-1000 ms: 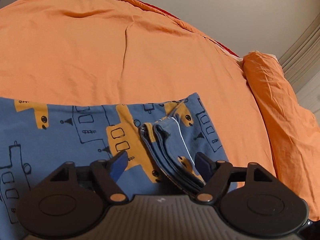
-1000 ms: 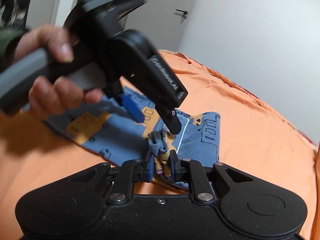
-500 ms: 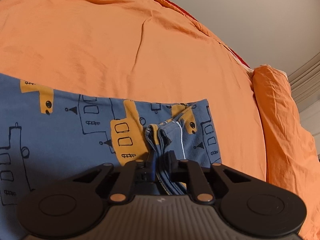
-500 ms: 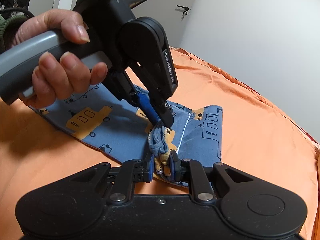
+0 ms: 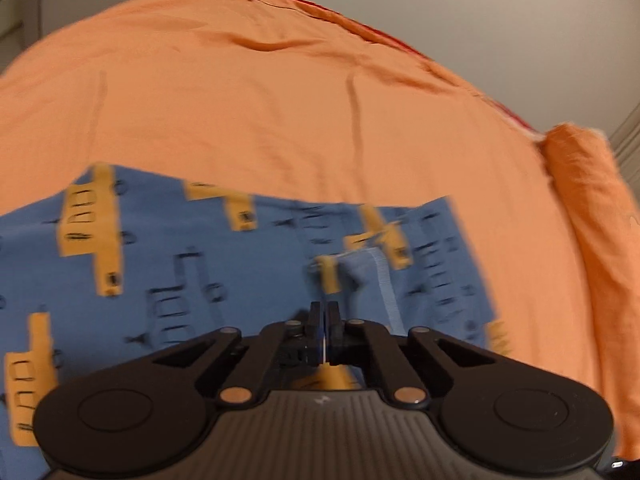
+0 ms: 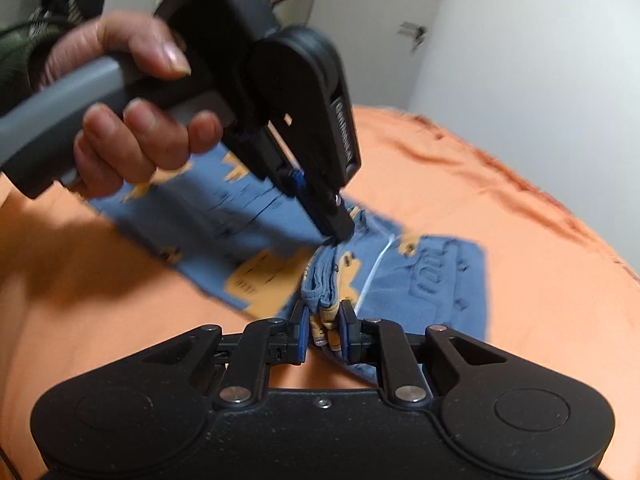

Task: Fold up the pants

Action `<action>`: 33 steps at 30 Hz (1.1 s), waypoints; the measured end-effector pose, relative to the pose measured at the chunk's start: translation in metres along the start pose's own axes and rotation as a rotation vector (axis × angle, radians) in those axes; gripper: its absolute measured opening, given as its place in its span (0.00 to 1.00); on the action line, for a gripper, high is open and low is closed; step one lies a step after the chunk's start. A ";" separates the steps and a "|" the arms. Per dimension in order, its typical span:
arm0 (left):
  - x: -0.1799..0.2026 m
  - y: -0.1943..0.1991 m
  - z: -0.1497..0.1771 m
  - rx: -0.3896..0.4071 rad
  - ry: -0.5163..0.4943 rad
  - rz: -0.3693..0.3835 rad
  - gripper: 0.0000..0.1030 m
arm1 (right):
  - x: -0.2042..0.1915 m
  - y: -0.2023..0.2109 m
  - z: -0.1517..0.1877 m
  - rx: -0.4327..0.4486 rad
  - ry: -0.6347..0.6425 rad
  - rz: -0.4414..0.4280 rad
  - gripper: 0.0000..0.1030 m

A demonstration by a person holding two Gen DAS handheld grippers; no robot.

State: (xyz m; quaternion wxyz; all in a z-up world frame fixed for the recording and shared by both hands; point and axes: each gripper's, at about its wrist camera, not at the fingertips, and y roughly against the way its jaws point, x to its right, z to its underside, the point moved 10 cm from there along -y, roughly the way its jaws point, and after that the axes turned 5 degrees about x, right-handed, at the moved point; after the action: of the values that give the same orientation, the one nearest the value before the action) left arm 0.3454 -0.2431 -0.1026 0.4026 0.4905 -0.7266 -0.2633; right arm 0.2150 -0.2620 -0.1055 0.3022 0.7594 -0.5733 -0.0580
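Blue pants point(image 5: 180, 264) with orange and black prints lie on the orange bed. In the left wrist view my left gripper point(image 5: 324, 312) has its jaws pressed together at the bunched fold of the waistband point(image 5: 360, 268). From the right wrist view its tips point(image 6: 338, 236) pinch the top of that raised fold. My right gripper point(image 6: 325, 330) is shut on the near end of the same bunched edge of the pants point(image 6: 432, 280). The picture is blurred by motion.
An orange sheet point(image 5: 240, 100) covers the bed, with an orange pillow point(image 5: 592, 208) at the right. A person's hand point(image 6: 120, 136) holds the left gripper's grey handle. White walls and a door handle point(image 6: 412, 34) stand behind the bed.
The left jaws went from wide open around the waistband fold to fully closed on it. Both grippers have since shifted across the bed, dragging the bunched fabric along.
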 end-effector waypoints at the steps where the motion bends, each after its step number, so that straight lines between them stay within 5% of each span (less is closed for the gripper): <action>1: -0.005 -0.002 0.004 0.007 -0.011 -0.025 0.00 | -0.004 -0.006 0.003 -0.014 0.014 0.000 0.17; 7: -0.007 0.003 0.011 0.064 0.050 0.075 0.04 | -0.007 -0.010 0.006 -0.006 0.032 0.000 0.19; 12: -0.007 0.011 0.016 0.031 0.171 0.230 0.49 | 0.006 -0.004 0.001 0.019 -0.070 -0.013 0.18; 15: -0.004 0.009 0.017 0.007 0.243 0.299 0.59 | 0.011 0.000 -0.004 0.035 -0.143 -0.023 0.16; 19: 0.003 -0.008 0.015 -0.018 0.284 0.301 0.57 | 0.008 -0.001 -0.002 0.024 -0.127 -0.027 0.17; 21: 0.003 -0.015 0.013 -0.030 0.290 0.255 0.37 | 0.006 -0.002 0.000 0.016 -0.112 -0.026 0.17; 24: 0.002 -0.022 0.015 -0.047 0.274 0.187 0.19 | 0.005 -0.002 0.001 0.013 -0.093 -0.022 0.17; 33: 0.003 -0.008 0.014 -0.031 0.289 0.147 0.09 | 0.002 -0.002 -0.002 0.012 -0.054 0.006 0.16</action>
State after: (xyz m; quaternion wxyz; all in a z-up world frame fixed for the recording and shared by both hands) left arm 0.3374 -0.2488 -0.1157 0.5285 0.4626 -0.6909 -0.1712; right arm 0.2180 -0.2632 -0.1045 0.2824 0.7577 -0.5836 -0.0743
